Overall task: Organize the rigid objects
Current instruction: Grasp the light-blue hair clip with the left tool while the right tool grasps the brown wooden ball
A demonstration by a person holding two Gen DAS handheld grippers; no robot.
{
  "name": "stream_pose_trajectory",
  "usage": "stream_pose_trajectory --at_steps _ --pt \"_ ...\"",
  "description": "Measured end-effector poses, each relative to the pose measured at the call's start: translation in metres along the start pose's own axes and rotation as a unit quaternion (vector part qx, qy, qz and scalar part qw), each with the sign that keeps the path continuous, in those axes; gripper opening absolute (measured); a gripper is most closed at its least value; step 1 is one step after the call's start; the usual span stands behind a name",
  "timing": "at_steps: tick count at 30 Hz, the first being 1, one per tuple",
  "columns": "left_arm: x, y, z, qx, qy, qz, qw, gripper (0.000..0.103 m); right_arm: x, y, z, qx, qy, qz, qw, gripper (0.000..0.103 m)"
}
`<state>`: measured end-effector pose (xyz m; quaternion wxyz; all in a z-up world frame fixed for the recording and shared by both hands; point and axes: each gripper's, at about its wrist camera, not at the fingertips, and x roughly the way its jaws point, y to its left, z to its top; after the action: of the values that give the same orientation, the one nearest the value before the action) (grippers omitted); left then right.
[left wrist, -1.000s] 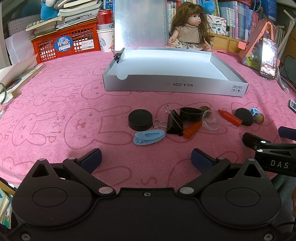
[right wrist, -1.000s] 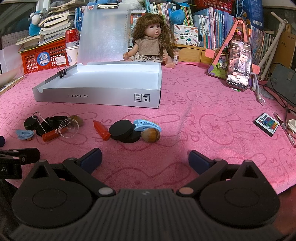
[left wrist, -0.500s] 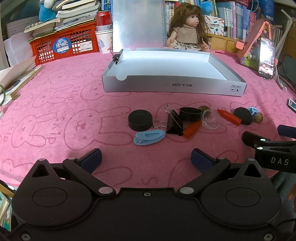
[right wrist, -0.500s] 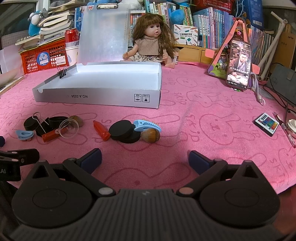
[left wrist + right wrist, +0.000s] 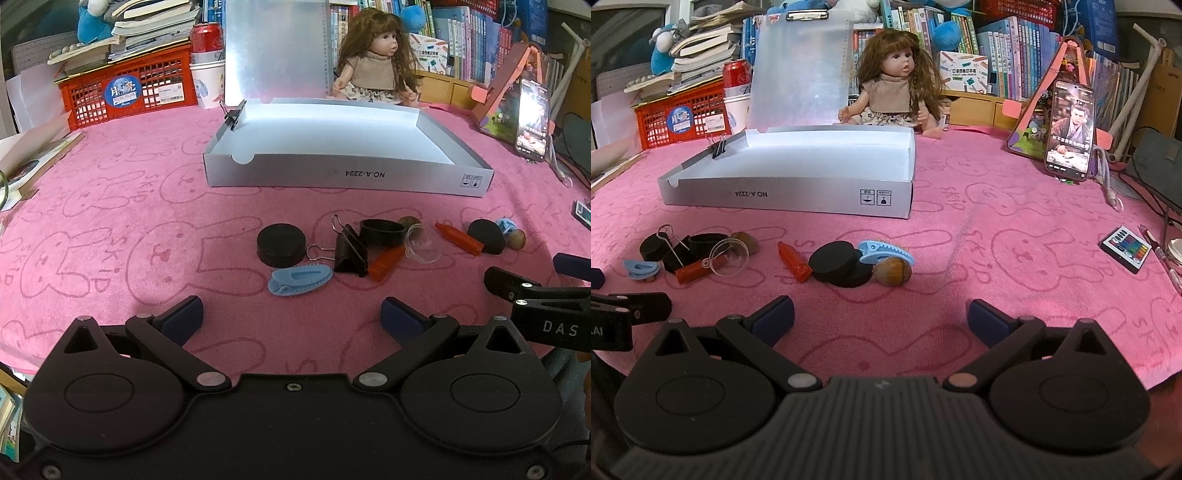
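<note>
The left gripper (image 5: 291, 315) hangs with its blue-padded fingers spread wide, holding nothing and touching nothing, low over the pink rabbit-print cloth (image 5: 122, 236). The right gripper (image 5: 881, 315) is likewise spread wide and empty above the same cloth.

In the left wrist view, a black puck (image 5: 282, 245) lies at about 12 o'clock from the left gripper, with a blue hair clip (image 5: 299, 279) just below it. To the right of these sits a black binder clip (image 5: 349, 251), touching an orange cap (image 5: 386, 263), with a black ring (image 5: 382, 232) and a clear suction cup (image 5: 423, 245) close behind. Further toward 2 o'clock lie a second orange piece (image 5: 460, 238), another black disc (image 5: 485, 236) and a brown nut (image 5: 516, 239).

In the right wrist view, stacked black discs (image 5: 840, 263), a second blue hair clip (image 5: 884, 251) and an acorn-like nut (image 5: 892, 271) sit at 12 o'clock.

The grey cardboard tray (image 5: 347, 177) stands open beyond the objects, holding none of them, a small binder clip (image 5: 232, 115) on its left wall. Behind it are a doll (image 5: 373, 70), a red basket (image 5: 125, 86), a phone (image 5: 1069, 131) on a stand, and shelves of books.
</note>
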<state>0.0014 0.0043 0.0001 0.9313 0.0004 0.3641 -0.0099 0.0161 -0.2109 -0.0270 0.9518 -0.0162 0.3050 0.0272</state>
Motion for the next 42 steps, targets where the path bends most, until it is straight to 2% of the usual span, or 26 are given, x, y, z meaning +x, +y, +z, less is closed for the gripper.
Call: stream_pose_trajectory --at_steps 3,4,8,11,12,17,19,24,26,32,36,37,39,41,42 --pt "-0.004 0.003 -0.001 0.003 -0.011 -0.002 0.9999 0.086 -0.001 0.0 -0.001 0.004 -0.008 -0.001 1.0 0.102" --pt "-0.005 0.005 -0.001 0.004 -0.014 -0.003 0.9999 0.082 -0.002 0.0 -0.001 0.006 -0.012 0.002 1.0 0.098" --pt "-0.01 0.01 0.0 -0.005 -0.021 -0.014 0.9997 0.066 -0.007 -0.005 0.0 0.017 -0.034 0.008 0.999 0.093" --pt "-0.015 0.013 0.001 -0.015 -0.033 -0.023 0.9991 0.057 -0.009 -0.008 0.002 0.016 -0.042 0.007 0.999 0.087" --pt "-0.017 0.013 0.001 -0.018 -0.037 -0.025 0.9988 0.056 -0.009 -0.009 0.003 0.014 -0.043 0.006 0.999 0.085" --pt "-0.017 0.013 0.002 -0.023 -0.045 -0.032 0.9982 0.05 -0.006 -0.013 0.005 0.016 -0.047 0.001 0.999 0.056" --pt "-0.015 0.011 0.002 -0.023 -0.044 -0.034 0.9982 0.049 -0.004 -0.013 0.006 0.015 -0.045 0.0 0.999 0.05" --pt "-0.012 0.007 0.0 -0.024 -0.043 -0.038 0.9981 0.049 0.0 -0.013 0.007 0.01 -0.046 0.001 0.999 0.045" --pt "-0.009 0.005 0.0 -0.026 -0.042 -0.038 0.9981 0.048 0.001 -0.012 0.008 0.005 -0.048 0.002 0.999 0.037" --pt "-0.005 0.004 -0.001 -0.033 -0.05 -0.028 0.9978 0.036 0.006 -0.01 0.01 0.005 -0.053 -0.001 0.999 0.036" --pt "-0.005 0.004 -0.001 -0.031 -0.056 -0.029 0.9975 0.036 0.006 -0.011 0.01 0.008 -0.053 0.0 0.999 0.036" --pt "-0.005 0.004 -0.002 -0.029 -0.057 -0.028 0.9975 0.036 0.006 -0.011 0.009 0.008 -0.053 -0.003 0.999 0.039" --pt "-0.005 0.002 -0.002 -0.026 -0.06 -0.026 0.9975 0.036 0.007 -0.011 0.009 0.008 -0.053 -0.011 0.999 0.04" --pt "-0.005 0.001 -0.004 -0.025 -0.064 -0.024 0.9974 0.036 0.009 -0.011 0.009 0.016 -0.049 -0.015 0.999 0.052" --pt "-0.005 0.001 -0.004 -0.025 -0.065 -0.023 0.9973 0.036 0.01 -0.012 0.008 0.02 -0.047 -0.014 0.999 0.052"
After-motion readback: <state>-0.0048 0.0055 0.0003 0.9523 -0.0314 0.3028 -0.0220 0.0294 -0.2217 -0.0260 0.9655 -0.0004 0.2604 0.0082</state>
